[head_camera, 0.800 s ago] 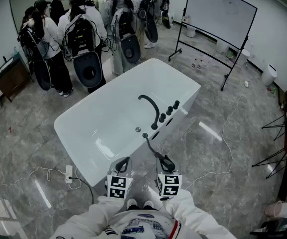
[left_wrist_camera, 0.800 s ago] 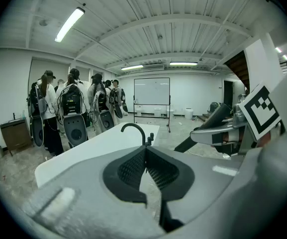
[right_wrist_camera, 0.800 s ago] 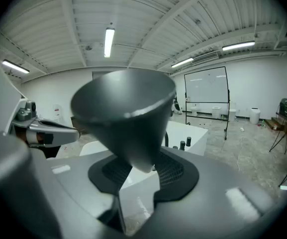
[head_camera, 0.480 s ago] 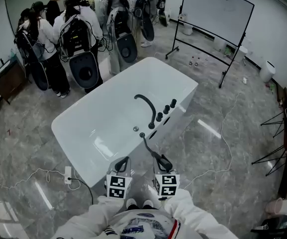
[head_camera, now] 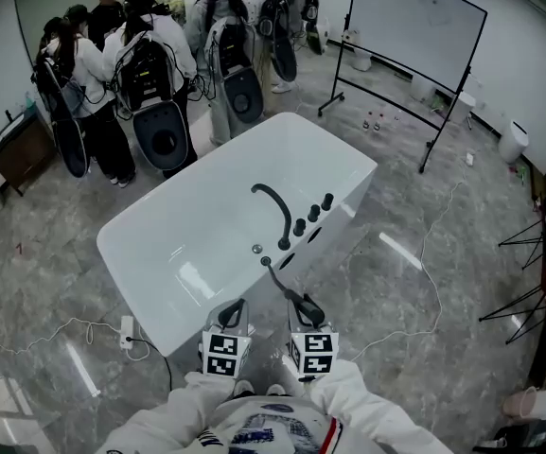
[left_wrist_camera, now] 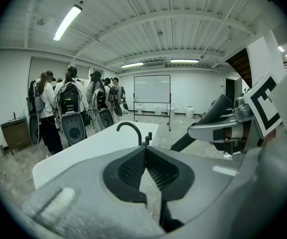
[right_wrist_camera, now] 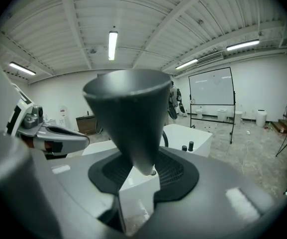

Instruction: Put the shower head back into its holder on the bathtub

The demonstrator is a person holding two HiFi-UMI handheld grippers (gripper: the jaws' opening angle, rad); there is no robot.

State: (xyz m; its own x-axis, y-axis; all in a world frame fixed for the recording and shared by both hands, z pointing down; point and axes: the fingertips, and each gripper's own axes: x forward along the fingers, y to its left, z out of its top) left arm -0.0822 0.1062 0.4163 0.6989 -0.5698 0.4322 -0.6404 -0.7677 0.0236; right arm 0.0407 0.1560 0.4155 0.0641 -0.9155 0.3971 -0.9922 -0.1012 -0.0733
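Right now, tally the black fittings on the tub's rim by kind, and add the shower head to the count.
spout: 1
knobs: 3
shower head: 1
total: 5

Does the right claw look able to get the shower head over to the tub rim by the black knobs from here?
Probably yes. The right claw grips the shower head, whose tip points at the tub rim near the knobs. Nothing stands between them.
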